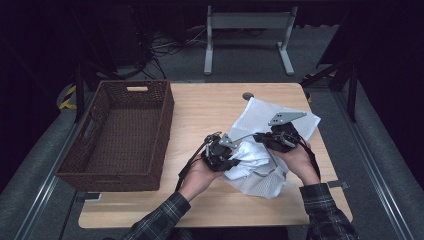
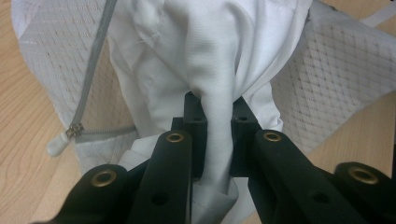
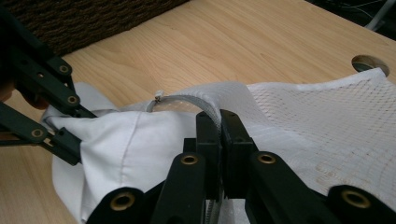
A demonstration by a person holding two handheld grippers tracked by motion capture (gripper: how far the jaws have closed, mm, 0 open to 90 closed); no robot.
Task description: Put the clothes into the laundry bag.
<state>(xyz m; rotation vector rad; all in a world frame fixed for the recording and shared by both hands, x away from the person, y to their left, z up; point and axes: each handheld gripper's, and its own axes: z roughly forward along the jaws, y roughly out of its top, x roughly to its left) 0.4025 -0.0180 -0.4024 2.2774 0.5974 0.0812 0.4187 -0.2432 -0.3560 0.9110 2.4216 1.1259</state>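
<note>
A white mesh laundry bag lies on the wooden table, with a white garment bunched at its zipped opening. My left gripper is shut on a fold of the white garment, at the bag's left side. The bag's mesh and its grey zipper spread behind that fold. My right gripper is shut on the zipper edge of the bag, holding it up off the table. In the right gripper view my left gripper grips the garment at the left.
A dark brown wicker basket stands on the table's left part, its inside bare. A round cable hole sits near the far edge, just behind the bag. A metal frame stands on the floor beyond the table.
</note>
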